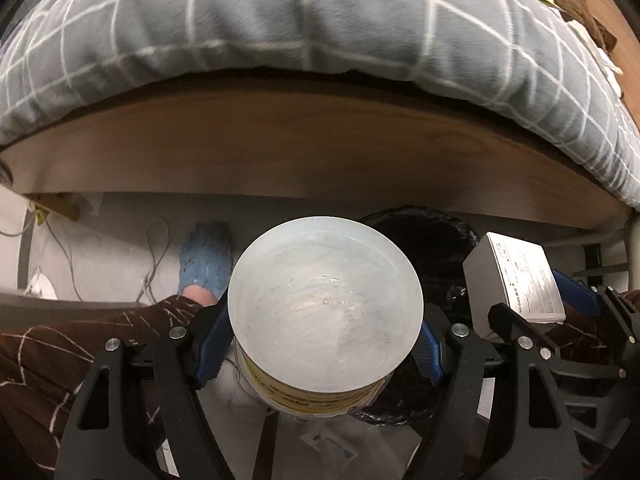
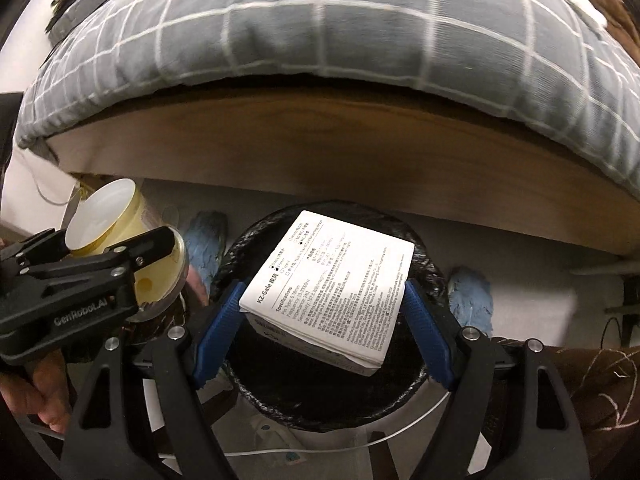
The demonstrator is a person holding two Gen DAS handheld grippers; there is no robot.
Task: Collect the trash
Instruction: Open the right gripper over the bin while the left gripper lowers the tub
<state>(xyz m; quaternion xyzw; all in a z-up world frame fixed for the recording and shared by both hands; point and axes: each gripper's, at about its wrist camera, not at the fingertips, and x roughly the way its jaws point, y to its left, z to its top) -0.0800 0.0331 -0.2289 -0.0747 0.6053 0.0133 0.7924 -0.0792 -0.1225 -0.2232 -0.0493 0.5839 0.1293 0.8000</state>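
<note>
Left gripper (image 1: pixel 326 354): closed on a round plastic cup (image 1: pixel 326 304) with a yellow printed band below its rim. Both blue finger pads (image 1: pixel 210 350) press against the cup wall from opposite sides. The cup mouth faces the left wrist camera; the interior is whitish and streaked. In the right wrist view the same cup (image 2: pixel 116 236) sits to the left of the bin, tilted, with its black gripper (image 2: pixel 132 264) around it.

Right gripper (image 2: pixel 324 308): closed on a small white cardboard box (image 2: pixel 330 284) — the printed label face, headed "KZ-Gale", points up toward the camera. The blue pads (image 2: pixel 218 330) contact the box's left and right sides. The box sits tilted, directly above the opening of the trash bin (image 2: pixel 320 396). In the left wrist view the box (image 1: pixel 516 280) appears to the right of the cup, with the right gripper (image 1: pixel 548 312) clamped on it.

Trash bin: round, lined with a black plastic bag (image 1: pixel 444 248), standing on the pale floor between the person's feet. A thin white cable (image 2: pixel 360 444) runs across the floor in front of it.

Beyond the bin: two blue slippers (image 2: pixel 206 240) — one each side of the bin in the right wrist view. Brown patterned trouser legs (image 1: pixel 92 344) flank the near edge.

Farther back: a wooden bed frame board (image 1: pixel 320 148) spans the scene, and a grey quilt (image 1: pixel 280 20) with a white grid pattern overhangs its upper edge.
</note>
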